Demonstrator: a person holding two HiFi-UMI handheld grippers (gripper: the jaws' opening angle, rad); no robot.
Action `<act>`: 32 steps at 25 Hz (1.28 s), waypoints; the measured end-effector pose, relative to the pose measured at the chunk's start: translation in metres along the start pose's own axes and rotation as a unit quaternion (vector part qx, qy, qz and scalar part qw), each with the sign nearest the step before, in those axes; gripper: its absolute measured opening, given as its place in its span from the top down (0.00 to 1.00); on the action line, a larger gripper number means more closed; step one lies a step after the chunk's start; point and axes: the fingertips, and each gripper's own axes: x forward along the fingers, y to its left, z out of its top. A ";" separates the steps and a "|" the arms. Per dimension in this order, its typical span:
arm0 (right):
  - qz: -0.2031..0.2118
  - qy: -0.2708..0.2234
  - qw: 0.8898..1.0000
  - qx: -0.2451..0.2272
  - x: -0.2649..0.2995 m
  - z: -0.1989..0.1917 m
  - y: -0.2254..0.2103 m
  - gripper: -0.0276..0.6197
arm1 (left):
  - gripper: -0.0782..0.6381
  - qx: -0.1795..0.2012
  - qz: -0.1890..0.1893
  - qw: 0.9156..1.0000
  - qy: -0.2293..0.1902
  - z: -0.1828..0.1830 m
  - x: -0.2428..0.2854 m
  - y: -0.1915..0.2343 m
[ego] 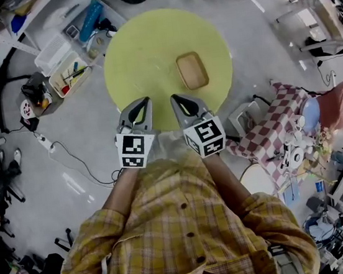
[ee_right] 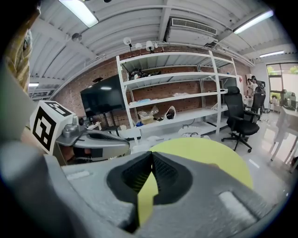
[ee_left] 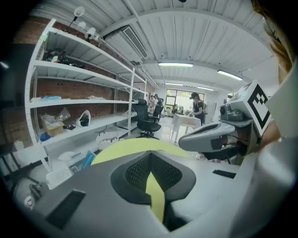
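A shallow wooden tray (ego: 191, 70) lies right of centre on the round yellow desk (ego: 141, 49), with nothing in it. Both tools hover over the desk's near edge, well apart from the tray. The left hand-held gripper (ee_left: 150, 155) is clenched, its ribbed pads meeting at the tips with nothing between them; the right hand-held gripper (ee_right: 151, 155) is clenched and empty likewise. They sit side by side, tips angled toward each other. White shelves (ee_left: 84, 100) line the brick wall, and a checked cloth (ego: 271, 129) lies to the right.
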 end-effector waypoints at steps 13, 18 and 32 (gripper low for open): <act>0.005 0.014 1.000 0.014 0.011 -0.012 -0.017 0.96 | 0.88 0.036 -0.021 0.996 0.074 -0.034 0.055 0.000; 0.008 0.017 1.000 0.020 0.014 -0.014 -0.021 0.96 | 0.88 0.031 -0.024 0.993 0.110 -0.059 0.070 0.004; 0.012 0.023 0.999 0.031 0.018 -0.020 -0.029 0.96 | 0.84 0.070 -0.038 0.984 0.157 -0.088 0.103 0.004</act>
